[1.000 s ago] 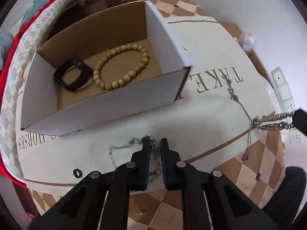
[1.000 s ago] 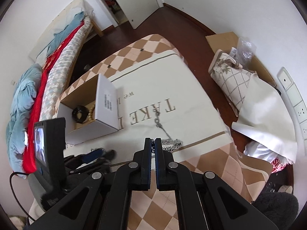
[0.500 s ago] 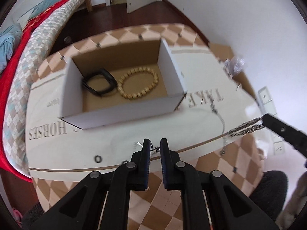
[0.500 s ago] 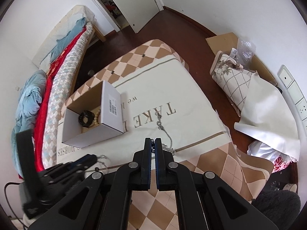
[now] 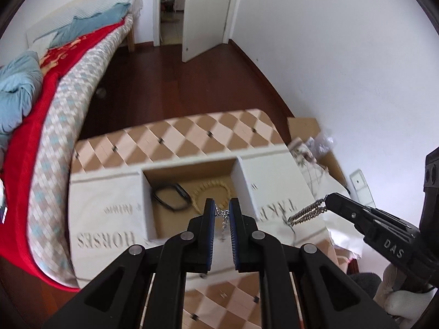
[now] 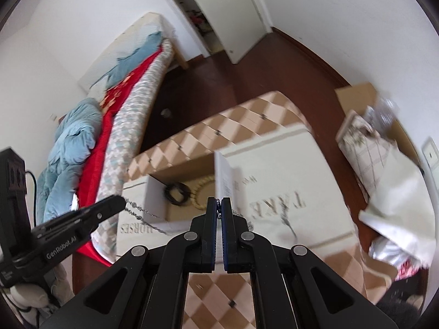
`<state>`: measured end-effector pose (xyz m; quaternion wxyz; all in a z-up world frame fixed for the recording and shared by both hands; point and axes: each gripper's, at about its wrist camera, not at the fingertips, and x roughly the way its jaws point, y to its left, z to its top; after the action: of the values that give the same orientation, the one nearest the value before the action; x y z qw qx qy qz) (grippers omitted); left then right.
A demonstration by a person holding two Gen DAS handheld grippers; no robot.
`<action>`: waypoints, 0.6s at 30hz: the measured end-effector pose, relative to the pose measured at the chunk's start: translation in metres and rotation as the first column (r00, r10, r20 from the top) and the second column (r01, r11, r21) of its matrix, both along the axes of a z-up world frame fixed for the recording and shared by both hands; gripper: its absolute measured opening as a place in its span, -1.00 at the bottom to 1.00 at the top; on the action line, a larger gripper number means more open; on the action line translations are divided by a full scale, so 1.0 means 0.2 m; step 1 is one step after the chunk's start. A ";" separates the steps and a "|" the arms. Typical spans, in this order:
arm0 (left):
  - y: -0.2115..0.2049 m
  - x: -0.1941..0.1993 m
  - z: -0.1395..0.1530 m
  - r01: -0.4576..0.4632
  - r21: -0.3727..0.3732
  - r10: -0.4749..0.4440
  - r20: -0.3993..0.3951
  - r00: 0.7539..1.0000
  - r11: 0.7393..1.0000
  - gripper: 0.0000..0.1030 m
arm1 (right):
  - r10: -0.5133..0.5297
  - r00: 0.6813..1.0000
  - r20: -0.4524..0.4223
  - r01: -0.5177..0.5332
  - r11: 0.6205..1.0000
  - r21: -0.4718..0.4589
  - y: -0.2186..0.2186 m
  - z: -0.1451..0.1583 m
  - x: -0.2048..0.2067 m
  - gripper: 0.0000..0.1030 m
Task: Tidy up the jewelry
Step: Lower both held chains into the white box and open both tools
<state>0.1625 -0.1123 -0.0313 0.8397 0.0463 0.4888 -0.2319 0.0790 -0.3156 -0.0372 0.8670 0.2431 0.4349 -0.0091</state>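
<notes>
An open white cardboard box [image 5: 146, 208] with a brown inside stands on the table. It holds a wooden bead bracelet [image 5: 212, 186] and a black band [image 5: 170, 197]. My left gripper [image 5: 221, 211] is shut on a thin silver chain [image 5: 224, 219] and holds it above the box's near side. My right gripper [image 6: 218, 209] is shut on a thicker silver chain [image 5: 306, 215] that hangs to the right of the box. In the right wrist view the left gripper's chain [image 6: 142, 213] dangles by the box [image 6: 223, 175].
The table has a cream cloth [image 5: 109, 219] with printed letters over a checked cover. A bed [image 5: 55, 82] with red and blue bedding lies to the left. Bags and a cardboard box [image 6: 378, 148] sit on the floor to the right. A door [image 5: 203, 13] stands at the back.
Both grippers have risen high above the table, each lifting its chain. The left gripper has moved over the box's near side. The view has pulled back from the table.
</notes>
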 end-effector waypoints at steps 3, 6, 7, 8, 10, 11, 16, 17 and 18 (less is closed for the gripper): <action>0.04 0.11 -0.03 -0.017 0.008 0.017 -0.019 1.000 1.000 -0.85 | 0.041 0.999 0.003 -0.041 0.999 -0.008 0.06 0.03 0.13 -0.94; 0.09 0.21 -0.12 -0.036 0.029 0.038 -0.053 0.998 0.999 -0.85 | 0.078 0.997 -0.015 -0.078 0.997 -0.013 0.12 0.02 0.25 -0.94; 0.10 0.23 -0.15 -0.038 0.034 0.040 -0.067 0.997 0.999 -0.85 | 0.094 0.995 -0.024 -0.094 0.995 -0.014 0.14 0.00 0.29 -0.94; 0.11 0.25 -0.18 -0.039 0.039 0.042 -0.081 0.996 0.998 -0.85 | 0.108 0.994 -0.034 -0.108 0.994 -0.018 0.17 -0.01 0.32 -0.94; 0.14 0.28 -0.27 -0.047 0.058 0.053 -0.109 0.993 0.997 -0.85 | 0.135 0.989 -0.057 -0.137 0.990 -0.025 0.21 -0.05 0.39 -0.94; 0.15 0.28 -0.30 -0.047 0.063 0.055 -0.123 0.991 0.997 -0.85 | 0.156 0.985 -0.076 -0.158 0.987 -0.026 0.24 -0.08 0.43 -0.94; 0.21 0.31 -0.46 -0.060 0.083 0.074 -0.186 0.980 0.995 -0.85 | 0.206 0.969 -0.135 -0.210 0.978 -0.015 0.32 -0.20 0.56 -0.94; 0.22 0.31 -0.48 -0.063 0.083 0.078 -0.192 0.978 0.995 -0.85 | 0.211 0.967 -0.146 -0.215 0.977 -0.010 0.33 -0.22 0.57 -0.94; 0.23 0.32 -0.50 -0.068 0.081 0.083 -0.203 0.976 0.994 -0.84 | 0.217 0.963 -0.157 -0.221 0.975 -0.004 0.35 -0.24 0.60 -0.94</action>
<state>0.2258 -0.0672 -0.1307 0.7904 0.0343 0.5828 -0.1855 0.1993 -0.2465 -0.0859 0.8286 0.1829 0.5254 0.0633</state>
